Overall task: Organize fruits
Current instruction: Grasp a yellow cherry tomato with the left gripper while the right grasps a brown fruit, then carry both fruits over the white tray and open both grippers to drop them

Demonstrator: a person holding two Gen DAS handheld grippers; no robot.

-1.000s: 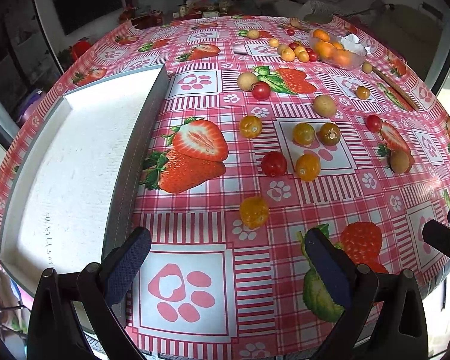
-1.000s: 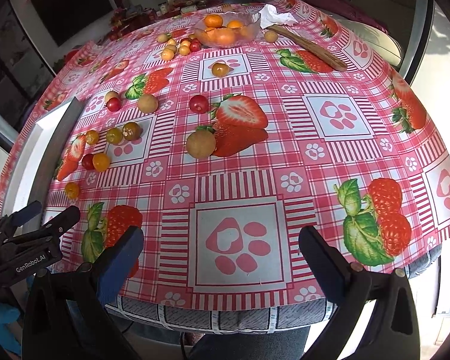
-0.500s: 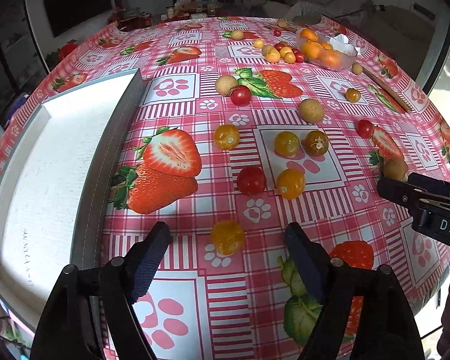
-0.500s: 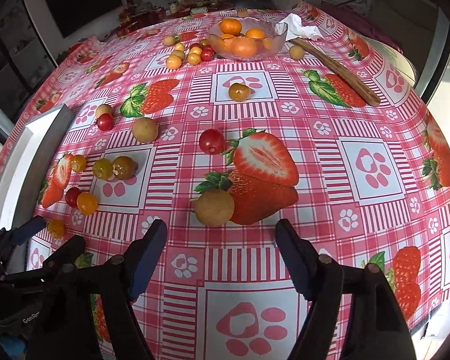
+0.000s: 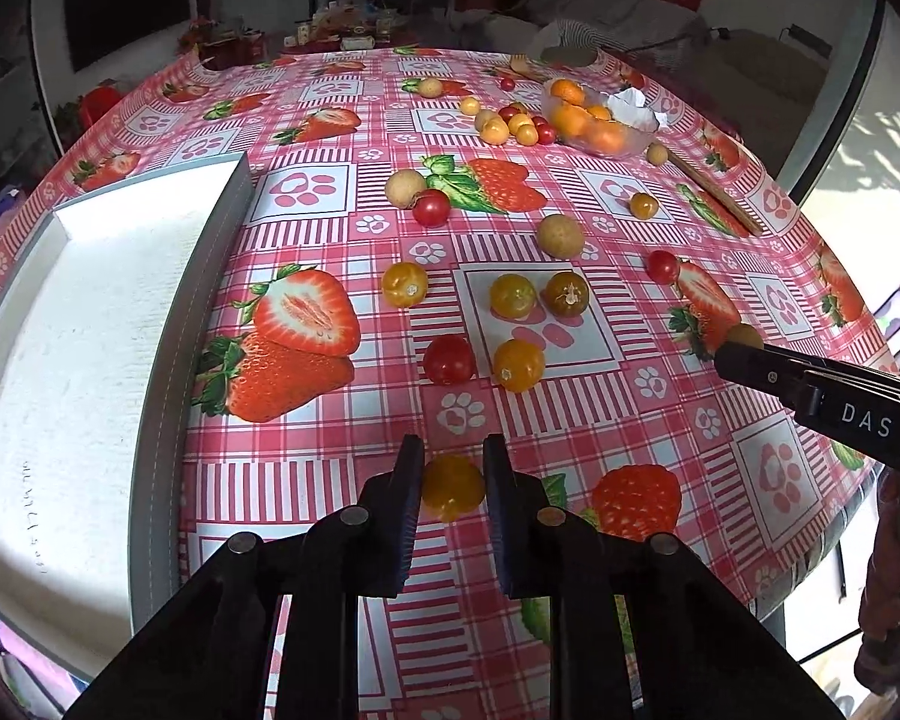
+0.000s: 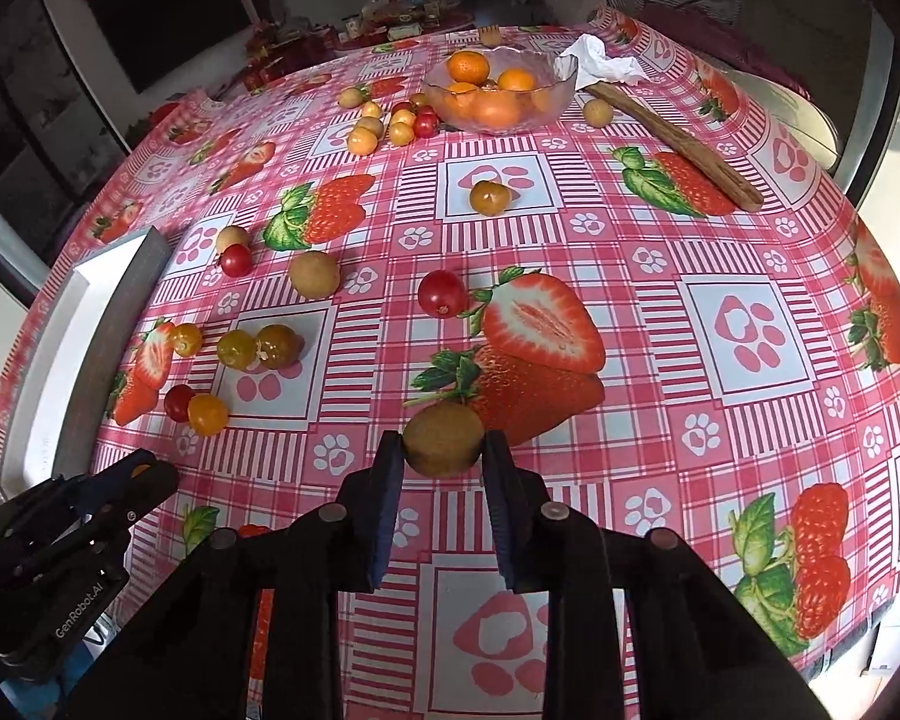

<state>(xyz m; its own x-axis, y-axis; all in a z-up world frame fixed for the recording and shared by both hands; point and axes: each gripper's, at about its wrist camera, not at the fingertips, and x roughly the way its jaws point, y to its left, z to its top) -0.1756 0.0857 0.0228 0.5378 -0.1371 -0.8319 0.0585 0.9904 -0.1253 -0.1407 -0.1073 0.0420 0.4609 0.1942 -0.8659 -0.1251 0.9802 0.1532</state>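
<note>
The left gripper [image 5: 453, 489] pinches a yellow tomato [image 5: 453, 487] between its pads, low on the tabletop [image 5: 600, 420] near the front edge. The right gripper [image 6: 441, 450] is closing on a brown round fruit [image 6: 444, 438], and its pads already press on both sides of it; the fruit sits beside a printed strawberry on the pink checked cloth.

Just left of the left gripper lies a white tray [image 5: 150, 408] with a grey rim. Beyond the held tomato, a red tomato [image 5: 448, 359] and an orange tomato [image 5: 518, 365] sit close together. Farther out are two yellow tomatoes and a darker, greenish one [image 5: 567, 294]. More round fruits are scattered toward the far side, including a tan fruit [image 5: 561, 235] and small red tomatoes.

At the far side stands a glass bowl [image 6: 492, 93] holding oranges, with a cluster of small yellow and red fruits just left of it. A crumpled white tissue [image 6: 600, 63] lies by the bowl's right edge, and a long brown piece, possibly wood [image 6: 678, 147], lies to the right.
</note>
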